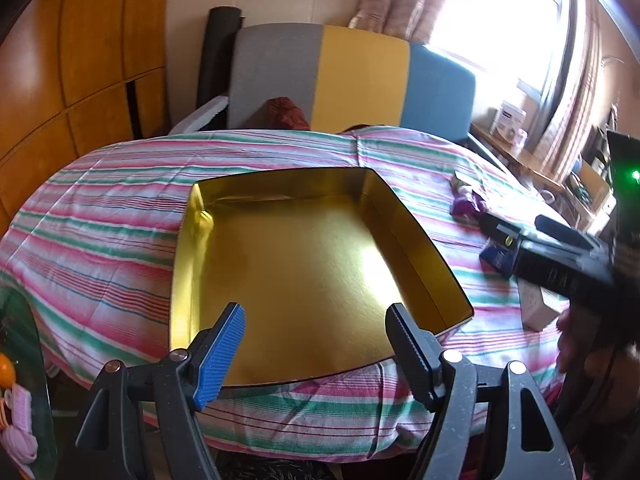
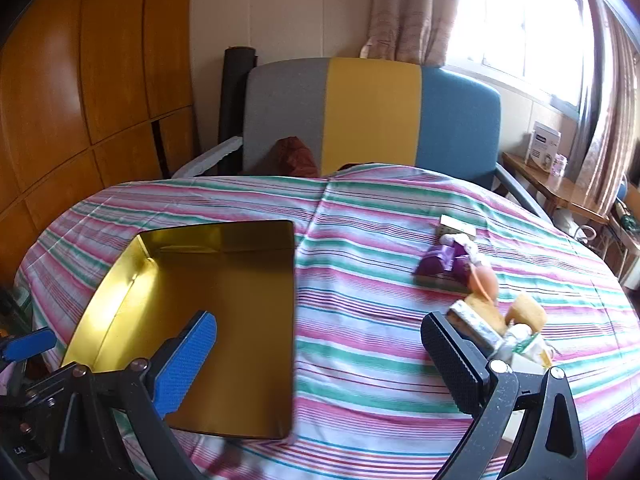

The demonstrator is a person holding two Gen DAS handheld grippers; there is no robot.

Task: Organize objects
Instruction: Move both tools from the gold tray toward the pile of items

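We are in a lived-in room of a home. A table (image 2: pixel 360 240) draped in a pink, green and white striped cloth (image 2: pixel 400 360) fills the middle, with an armchair (image 2: pixel 372 116) in grey, yellow and blue panels pulled up behind it. Wooden cabinet doors (image 2: pixel 80 80) line the left wall, patterned curtains (image 2: pixel 408 8) hang beside a bright window (image 2: pixel 520 20), and a low wooden side table (image 2: pixel 560 188) carries a small box (image 2: pixel 544 148)
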